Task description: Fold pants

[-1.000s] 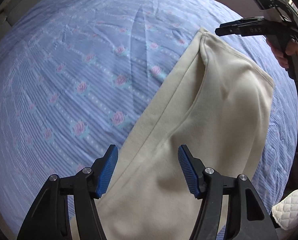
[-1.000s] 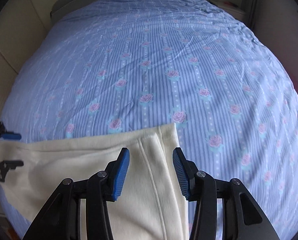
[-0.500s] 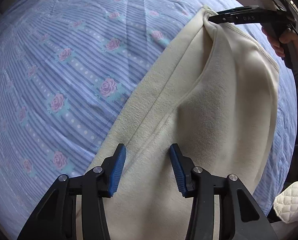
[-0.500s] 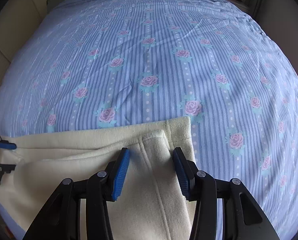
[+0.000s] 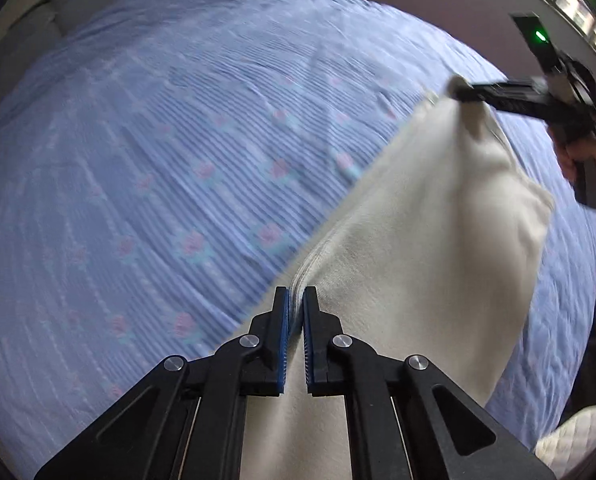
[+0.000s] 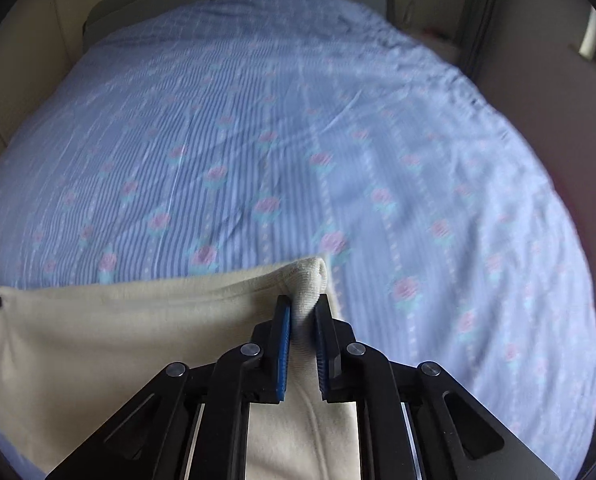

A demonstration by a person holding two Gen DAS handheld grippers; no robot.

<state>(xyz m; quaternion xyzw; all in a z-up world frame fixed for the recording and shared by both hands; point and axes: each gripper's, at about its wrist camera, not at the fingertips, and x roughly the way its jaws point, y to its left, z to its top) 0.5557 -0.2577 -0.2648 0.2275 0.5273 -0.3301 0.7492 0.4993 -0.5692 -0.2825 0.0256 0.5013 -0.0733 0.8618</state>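
Showing the grasp stage of a fold: both claws have their blue pads pressed together on the cream pants (image 5: 430, 248), which lie partly on the bed (image 5: 158, 168) and partly lifted off it. The left claw (image 5: 296, 310) pinches a bunched ridge of fabric directly between its fingertips, with the cloth running forward and to its right up to the right claw (image 5: 464, 92), seen in the left wrist view ahead and high to the right, nipping a far corner of the garment. In the right wrist view the right claw (image 6: 303, 314) grips a rolled, ribbed edge of the pants (image 6: 118, 340), and the fabric stretches away to its left, where a blue pad tip shows at the frame's edge. The striped, rose-patterned bed cover (image 6: 298, 140) lies beyond both claws, blurred. A white quilted item (image 5: 578, 436) sits low and to the right of the left claw. As a judgement, the garment already appears doubled lengthwise, since layered edges show at the left claw's pinch. Grasping appears complete; carrying the held edge across, laying it down, releasing and smoothing seem to remain. How many folds are still needed cannot be told.
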